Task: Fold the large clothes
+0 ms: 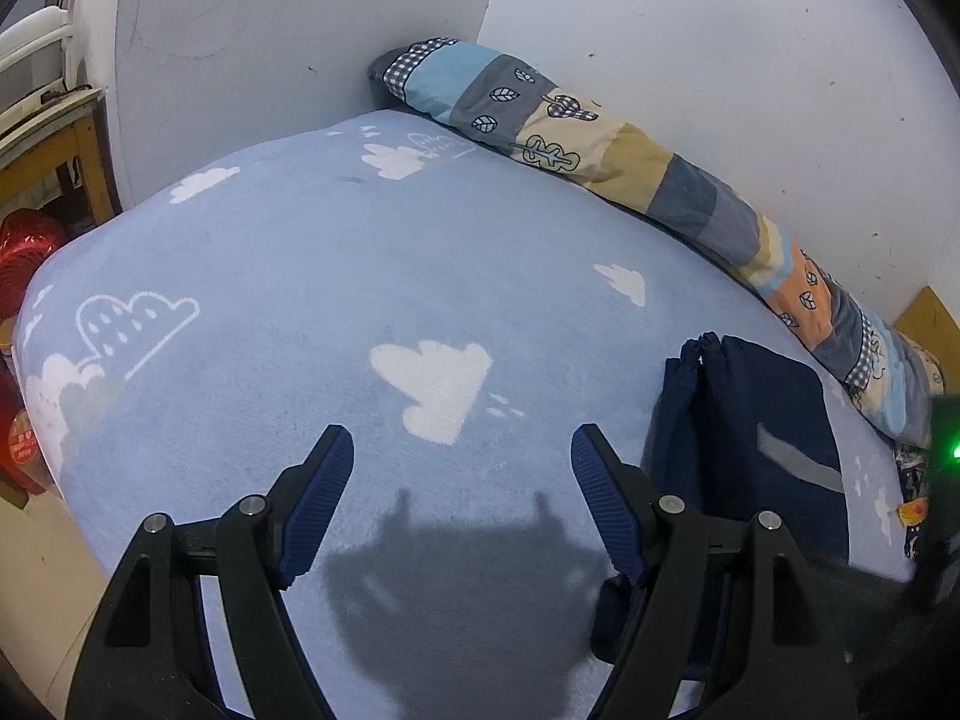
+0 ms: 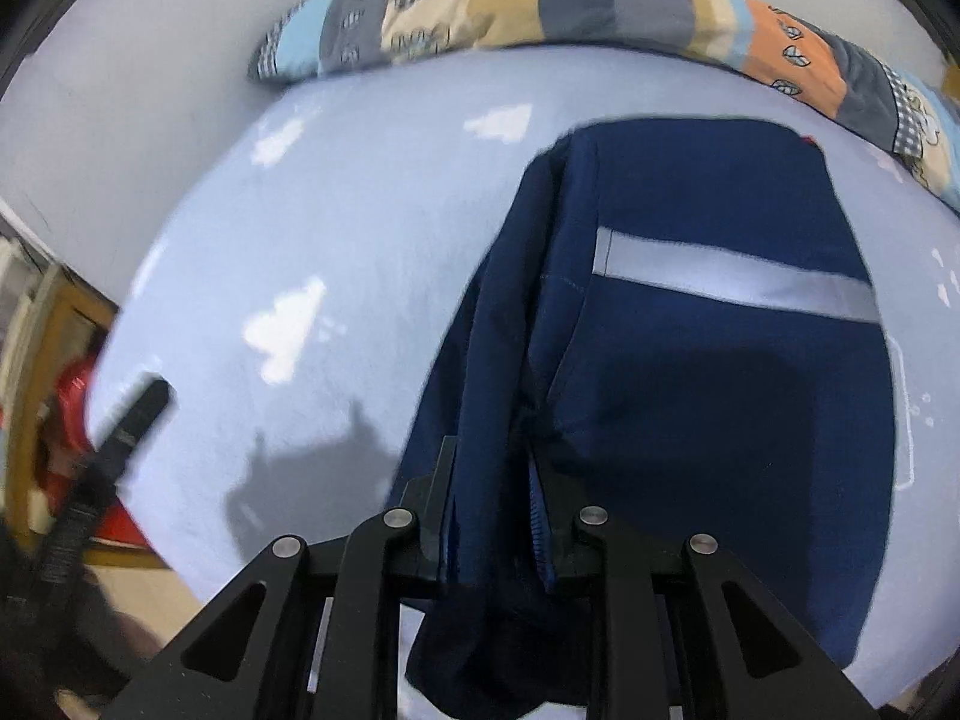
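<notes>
A dark navy garment (image 2: 708,372) with a grey reflective stripe (image 2: 732,279) lies folded on the light blue cloud-print bed cover (image 2: 312,228). My right gripper (image 2: 492,480) is shut on a bunched fold of it at the near edge, and the cloth hangs down between the jaws. In the left wrist view the same navy garment (image 1: 750,438) lies to the right. My left gripper (image 1: 462,456) hovers open over bare bed cover (image 1: 360,276), nothing between its fingers. One left finger (image 2: 141,405) shows at the left of the right wrist view.
A long patchwork bolster (image 1: 630,150) runs along the white wall (image 1: 720,60) at the back of the bed; the same bolster (image 2: 600,6) shows in the right wrist view. A wooden frame (image 1: 54,144) and red objects (image 1: 24,252) stand off the bed's left side.
</notes>
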A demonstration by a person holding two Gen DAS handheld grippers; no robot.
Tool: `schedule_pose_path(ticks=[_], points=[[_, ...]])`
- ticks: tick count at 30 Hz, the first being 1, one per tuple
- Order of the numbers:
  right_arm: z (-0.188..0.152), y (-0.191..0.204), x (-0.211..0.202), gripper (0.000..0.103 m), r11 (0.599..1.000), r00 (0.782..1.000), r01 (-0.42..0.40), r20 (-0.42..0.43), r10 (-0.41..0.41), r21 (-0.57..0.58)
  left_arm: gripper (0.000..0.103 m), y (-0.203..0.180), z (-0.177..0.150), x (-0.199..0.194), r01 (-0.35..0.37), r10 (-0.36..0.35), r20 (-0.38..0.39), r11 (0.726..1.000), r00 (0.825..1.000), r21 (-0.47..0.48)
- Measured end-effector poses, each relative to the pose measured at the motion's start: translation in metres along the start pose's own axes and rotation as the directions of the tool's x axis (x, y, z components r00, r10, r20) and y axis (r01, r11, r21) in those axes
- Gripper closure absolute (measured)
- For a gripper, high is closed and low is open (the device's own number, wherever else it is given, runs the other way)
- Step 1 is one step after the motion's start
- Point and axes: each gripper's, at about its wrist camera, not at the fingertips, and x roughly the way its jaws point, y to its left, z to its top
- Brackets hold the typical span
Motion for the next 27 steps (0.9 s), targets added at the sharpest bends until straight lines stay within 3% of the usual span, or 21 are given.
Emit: schedule_pose_path(ticks=[5, 7, 9, 10, 12, 14, 15, 17, 19, 20, 22, 24, 25, 27], points=[[-0.012, -0.003, 0.020, 0.079, 1.000, 1.000, -0.012, -0.017, 0.012, 0.008, 0.028, -0.001, -0.001, 0.001, 0.007, -0.006, -0.009, 1.000, 1.000, 0.018], [-0.013, -0.005, 0.023, 0.070, 0.999, 0.999, -0.038, -0.014, 0.039, 0.020, 0.028, -0.001, -0.001, 0.003, 0.011, -0.011, -0.014, 1.000, 1.000, 0.016], [-0.013, -0.006, 0.024, 0.038, 0.991, 0.991, -0.130, -0.010, 0.130, 0.027, 0.028, -0.004, -0.001, 0.003, 0.021, -0.020, -0.017, 1.000, 1.000, 0.019], [-0.013, -0.007, 0.024, 0.030, 0.985, 0.985, -0.170, -0.008, 0.170, 0.026, 0.028, -0.005, -0.001, 0.003, 0.023, -0.023, -0.018, 0.999, 1.000, 0.022], [-0.013, -0.012, 0.022, 0.030, 0.971, 0.972, -0.235, -0.001, 0.235, 0.048, 0.028, -0.008, -0.001, 0.003, 0.033, -0.033, -0.020, 0.999, 0.999, 0.031], [-0.011, -0.027, 0.017, 0.030, 0.923, 0.930, -0.367, 0.016, 0.367, 0.117, 0.028, -0.011, -0.001, 0.002, 0.043, -0.043, -0.019, 0.998, 0.999, 0.036], [-0.010, -0.039, 0.014, 0.030, 0.868, 0.882, -0.468, 0.022, 0.472, 0.167, 0.028, -0.012, -0.001, 0.001, 0.045, -0.044, -0.015, 0.998, 0.999, 0.038], [-0.010, -0.053, 0.008, 0.035, 0.784, 0.808, -0.580, 0.039, 0.587, 0.221, 0.028, -0.014, -0.001, 0.000, 0.054, -0.054, -0.009, 0.998, 0.999, 0.042], [-0.010, -0.063, -0.006, 0.037, 0.745, 0.775, -0.626, 0.085, 0.626, 0.230, 0.028, -0.017, -0.002, 0.000, 0.064, -0.064, -0.012, 0.997, 0.998, 0.044], [-0.010, -0.066, -0.013, 0.037, 0.744, 0.774, -0.629, 0.098, 0.625, 0.224, 0.028, -0.019, -0.003, 0.001, 0.073, -0.073, -0.013, 0.996, 0.997, 0.048], [-0.010, -0.070, -0.027, 0.037, 0.833, 0.856, -0.517, 0.112, 0.505, 0.196, 0.028, -0.024, -0.004, 0.001, 0.074, -0.074, -0.012, 0.995, 0.997, 0.063], [-0.014, -0.068, -0.030, 0.037, 0.905, 0.920, -0.391, 0.093, 0.380, 0.168, 0.028, -0.028, -0.004, 0.001, 0.075, -0.075, -0.012, 0.994, 0.997, 0.082], [-0.019, -0.068, -0.026, 0.040, 0.916, 0.930, -0.367, 0.069, 0.361, 0.161, 0.028, -0.029, -0.004, 0.002, 0.076, -0.075, -0.012, 0.993, 0.997, 0.088], [-0.028, -0.065, -0.019, 0.042, 0.905, 0.921, -0.389, 0.048, 0.387, 0.172, 0.028, -0.030, -0.004, 0.002, 0.076, -0.075, -0.013, 0.993, 0.997, 0.091]])
